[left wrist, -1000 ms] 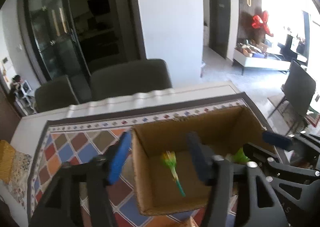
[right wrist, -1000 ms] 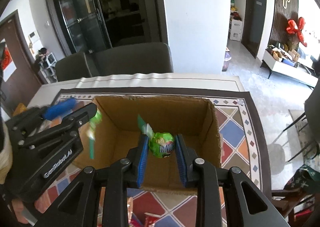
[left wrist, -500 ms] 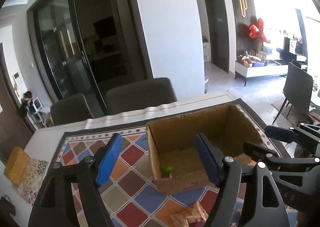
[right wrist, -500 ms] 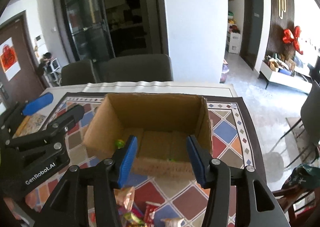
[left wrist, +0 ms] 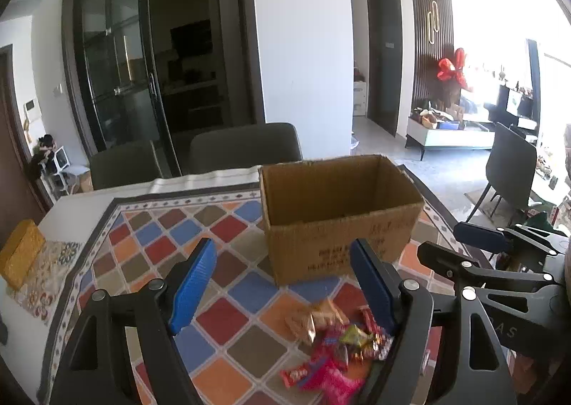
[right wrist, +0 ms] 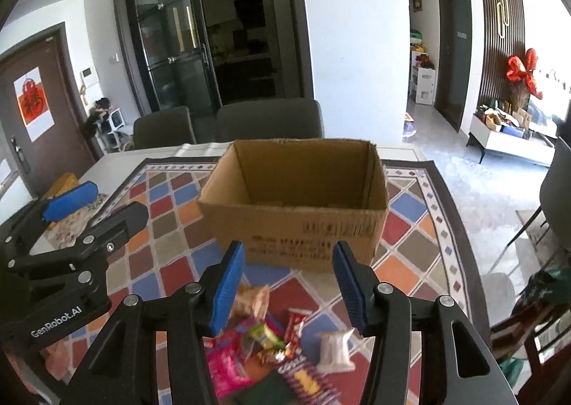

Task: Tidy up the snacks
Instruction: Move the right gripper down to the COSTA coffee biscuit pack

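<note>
An open cardboard box stands on a patterned tablecloth. A pile of wrapped snacks lies on the cloth in front of the box. My left gripper is open and empty, held above the cloth left of the pile. My right gripper is open and empty, above the pile and short of the box. Each gripper shows at the edge of the other's view. The box's inside floor is hidden from here.
Two dark chairs stand behind the table's far edge. A yellow box lies on a patterned mat at the table's left. Another chair stands to the right on the floor.
Both grippers have pulled back and up from inside the box. The right gripper opened and let go of a green lollipop there. The snack pile has come into view.
</note>
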Demonstrator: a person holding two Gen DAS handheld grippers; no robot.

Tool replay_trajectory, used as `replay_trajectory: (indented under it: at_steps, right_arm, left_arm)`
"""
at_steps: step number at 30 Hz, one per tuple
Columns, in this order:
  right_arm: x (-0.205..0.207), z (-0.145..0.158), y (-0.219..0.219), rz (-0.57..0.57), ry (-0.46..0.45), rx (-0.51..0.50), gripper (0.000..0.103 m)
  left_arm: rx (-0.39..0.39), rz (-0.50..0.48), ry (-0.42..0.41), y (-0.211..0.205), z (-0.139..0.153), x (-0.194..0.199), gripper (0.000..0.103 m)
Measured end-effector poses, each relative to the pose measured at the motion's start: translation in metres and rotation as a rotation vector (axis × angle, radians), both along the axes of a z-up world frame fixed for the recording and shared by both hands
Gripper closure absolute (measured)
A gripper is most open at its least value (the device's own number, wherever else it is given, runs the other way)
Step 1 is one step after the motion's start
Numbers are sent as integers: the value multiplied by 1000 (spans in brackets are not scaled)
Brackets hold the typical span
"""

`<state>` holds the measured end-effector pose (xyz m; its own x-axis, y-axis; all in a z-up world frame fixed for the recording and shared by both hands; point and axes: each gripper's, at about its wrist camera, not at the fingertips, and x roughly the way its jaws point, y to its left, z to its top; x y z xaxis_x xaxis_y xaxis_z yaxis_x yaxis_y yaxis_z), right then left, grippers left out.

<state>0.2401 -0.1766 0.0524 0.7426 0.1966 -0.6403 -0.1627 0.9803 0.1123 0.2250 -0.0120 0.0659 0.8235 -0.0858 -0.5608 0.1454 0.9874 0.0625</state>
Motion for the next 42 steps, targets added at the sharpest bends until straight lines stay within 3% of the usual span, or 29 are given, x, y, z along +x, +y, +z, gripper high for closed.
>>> replay_trajectory:
  at_steps: [10,24,33,42]
  right_arm:
    - [-38,-25,2,27,52,11,51]
    - [-71,-79,0,55,189,24,51]
    - [-75,-106,-3,66,275,17,51]
    - [-62,-131,-6,60,342,5,51]
  left_arm:
    - [-40,-5,65,5,-26,-43,25]
    - [-85,-12,252,-3,-84,-62,25]
    - [-120,-8,366,-5,-122,-65,25]
    - [-118,5,425,-10,-149,-49,25]
